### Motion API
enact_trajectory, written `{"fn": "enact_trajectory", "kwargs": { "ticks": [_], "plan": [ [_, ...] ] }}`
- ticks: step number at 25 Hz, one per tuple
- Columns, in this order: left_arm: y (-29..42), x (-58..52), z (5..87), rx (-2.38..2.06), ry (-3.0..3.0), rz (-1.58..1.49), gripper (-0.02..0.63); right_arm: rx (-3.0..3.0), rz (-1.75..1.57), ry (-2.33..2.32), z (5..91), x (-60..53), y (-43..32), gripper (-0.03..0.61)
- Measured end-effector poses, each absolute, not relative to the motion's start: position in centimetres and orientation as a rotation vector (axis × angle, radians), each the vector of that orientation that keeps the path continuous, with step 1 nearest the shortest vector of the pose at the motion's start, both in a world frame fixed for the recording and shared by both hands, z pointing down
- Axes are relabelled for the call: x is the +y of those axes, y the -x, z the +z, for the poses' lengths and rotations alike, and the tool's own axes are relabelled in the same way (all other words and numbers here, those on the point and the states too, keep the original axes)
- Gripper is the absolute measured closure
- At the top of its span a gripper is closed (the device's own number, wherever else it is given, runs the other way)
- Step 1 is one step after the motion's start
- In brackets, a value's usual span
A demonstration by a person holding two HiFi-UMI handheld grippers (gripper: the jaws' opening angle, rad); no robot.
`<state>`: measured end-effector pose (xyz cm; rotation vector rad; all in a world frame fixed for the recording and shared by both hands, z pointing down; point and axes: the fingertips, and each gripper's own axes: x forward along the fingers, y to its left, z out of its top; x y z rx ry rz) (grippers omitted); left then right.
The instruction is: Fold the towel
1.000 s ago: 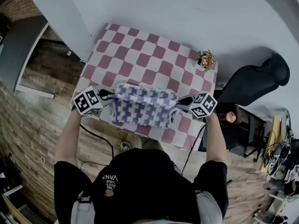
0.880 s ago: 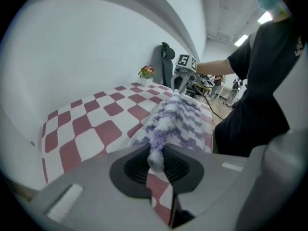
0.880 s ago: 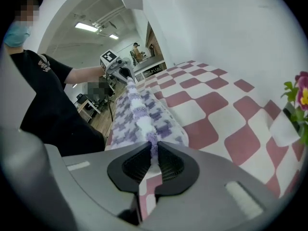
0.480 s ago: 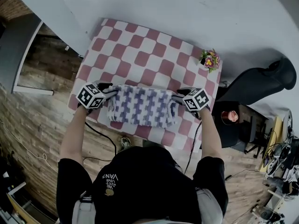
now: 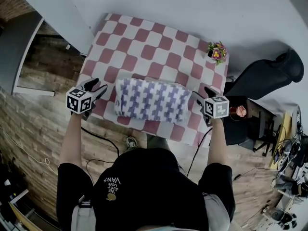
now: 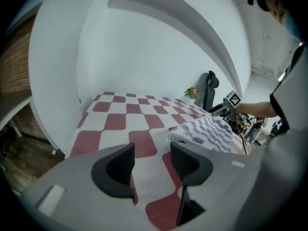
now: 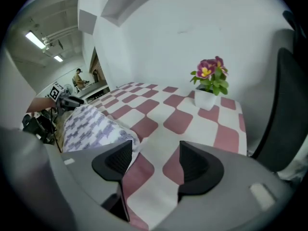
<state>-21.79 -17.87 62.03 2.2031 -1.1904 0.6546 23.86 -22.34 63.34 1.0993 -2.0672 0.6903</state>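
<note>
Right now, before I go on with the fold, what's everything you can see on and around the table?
towel: one, white with a purple pattern, folded, on the near half of the table
table: one, red and white checks, against the white wall
flower pot: one, white pot with pink and yellow flowers, far right corner of the table
chair: one, black, right of the table
left gripper: one, grey with black jaws, left of the towel; jaws have just been opening, nothing between them
right gripper: one, grey with black jaws, right of the towel; jaws have just been opening, nothing between them
</note>
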Motion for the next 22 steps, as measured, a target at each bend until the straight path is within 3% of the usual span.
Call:
{"fn": "enact_trajectory", "kwargs": {
  "ticks": [6, 13, 22],
  "plan": [
    [17.9, -15.2, 57.6, -1.285, -2.497, 0.700, 0.405, -2.174, 0.447, -1.121, 59.4, -18.9, -21.2, 0.268],
    [7.3, -7.2, 58.4, -0.848, -3.024, 1.239, 0.405, -2.135, -0.185, -0.567, 59.9, -9.1, -12.3, 0.267],
    [8.1, -5.7, 63.8, -0.653, -2.974, 1.640, 0.405, -1.916, -0.314, -0.326, 66.0, -6.4, -13.7, 0.268]
  ]
}}
